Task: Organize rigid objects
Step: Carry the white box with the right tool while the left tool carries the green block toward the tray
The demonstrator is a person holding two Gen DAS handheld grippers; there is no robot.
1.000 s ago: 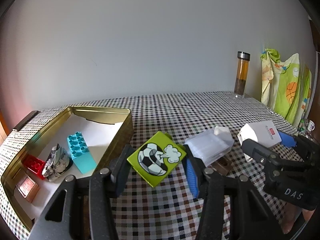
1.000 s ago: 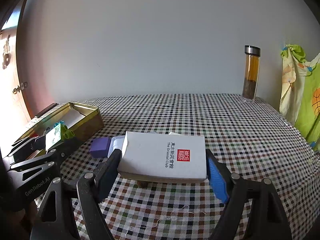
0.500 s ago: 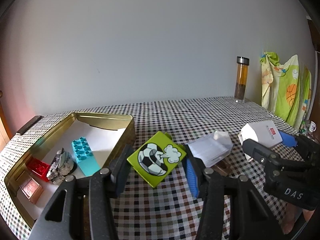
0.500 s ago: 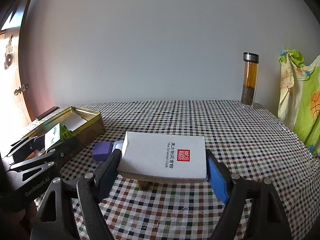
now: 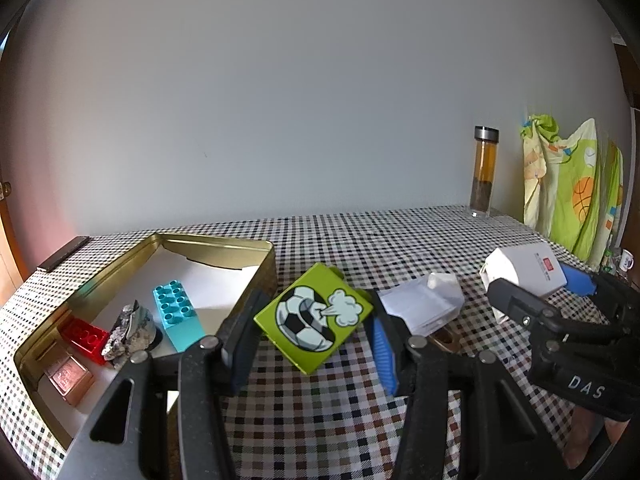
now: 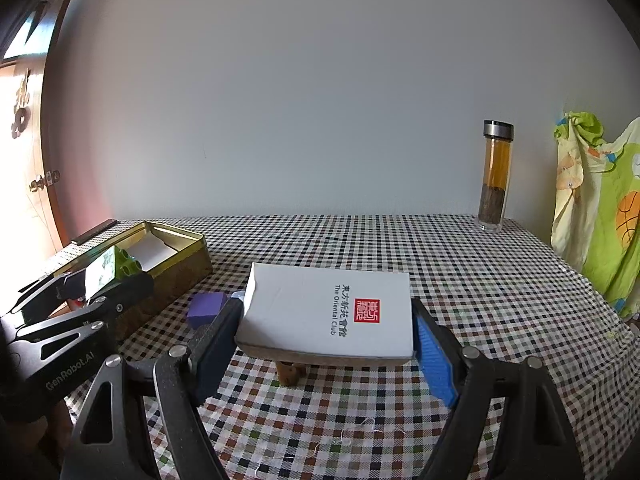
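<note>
Green block (image 5: 314, 318) clamped in left gripper (image 5: 312, 332), beside gold tin (image 5: 224, 242).

My left gripper (image 5: 314, 334) holds a lime-green block (image 5: 314, 322) printed with a black-and-white football. My right gripper (image 6: 326, 334) holds a white box (image 6: 328, 310), red seal. Tablecloth (image 6: 460, 272): multicoloured check.

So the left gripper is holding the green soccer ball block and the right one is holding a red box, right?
Almost. The left gripper does hold the green soccer ball block, but the box in the right gripper is white, not red. Only the small square stamp printed on the white box is red. The right wrist view shows it plainly.
</note>
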